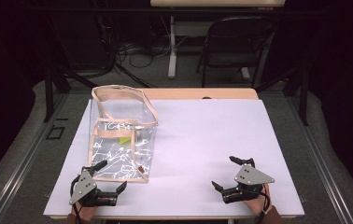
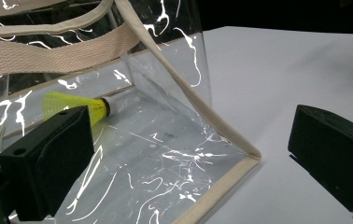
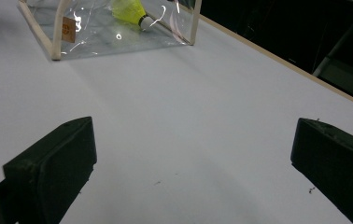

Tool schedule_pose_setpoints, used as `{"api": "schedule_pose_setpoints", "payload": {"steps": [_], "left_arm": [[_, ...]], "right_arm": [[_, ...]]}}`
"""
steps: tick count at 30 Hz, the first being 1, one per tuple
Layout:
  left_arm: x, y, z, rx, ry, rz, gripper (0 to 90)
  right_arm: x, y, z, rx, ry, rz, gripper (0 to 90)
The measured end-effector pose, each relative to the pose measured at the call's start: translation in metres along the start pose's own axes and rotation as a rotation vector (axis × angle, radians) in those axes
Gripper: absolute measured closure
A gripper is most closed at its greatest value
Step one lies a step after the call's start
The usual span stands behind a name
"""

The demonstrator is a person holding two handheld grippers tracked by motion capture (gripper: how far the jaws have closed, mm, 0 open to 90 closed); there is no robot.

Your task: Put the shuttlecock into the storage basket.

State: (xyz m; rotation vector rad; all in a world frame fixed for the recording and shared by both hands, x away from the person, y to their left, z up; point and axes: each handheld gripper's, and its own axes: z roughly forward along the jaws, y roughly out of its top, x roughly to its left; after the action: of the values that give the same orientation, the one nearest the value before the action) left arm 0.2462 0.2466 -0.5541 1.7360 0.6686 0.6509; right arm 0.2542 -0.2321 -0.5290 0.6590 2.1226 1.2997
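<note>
From the high view, the left gripper (image 1: 110, 176) sits with fingers apart at the near corner of the clear bag (image 1: 122, 140); the right gripper (image 1: 227, 173) rests empty, fingers spread, well apart on the bench (image 1: 202, 135).

In the left gripper view, a yellow shuttlecock (image 2: 74, 106) lies inside the bag, beyond the fingers.

In the right gripper view, the bag stands far ahead.

The step looks like an approach; next, closing on the bag's edge.

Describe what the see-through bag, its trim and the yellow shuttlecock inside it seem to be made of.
Bag: likely clear, glossy plastic film; you see through it and white glare streaks run across its walls.
Trim: beige woven fabric webbing, matte; a ribbed weave shows on the strap.
Shuttlecock: yellow skirt looks like synthetic mesh, probably plastic; pale cap at its tip, material unclear.
</note>
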Motion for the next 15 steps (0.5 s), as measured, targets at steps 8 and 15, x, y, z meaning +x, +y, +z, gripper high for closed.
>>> {"api": "schedule_pose_setpoints", "payload": {"steps": [8, 15], "left_arm": [[-0.0003, 0.0000, 0.0001, 0.000, -0.001, 0.001, 0.0], [-0.0001, 0.0004, 0.0008, 0.004, -0.002, 0.002, 0.0]], "right_arm": [[0.0006, -0.0034, -0.0063, -0.012, -0.025, 0.003, 0.0], [0.0006, -0.0052, -0.0046, -0.005, -0.022, 0.003, 0.0]]}}
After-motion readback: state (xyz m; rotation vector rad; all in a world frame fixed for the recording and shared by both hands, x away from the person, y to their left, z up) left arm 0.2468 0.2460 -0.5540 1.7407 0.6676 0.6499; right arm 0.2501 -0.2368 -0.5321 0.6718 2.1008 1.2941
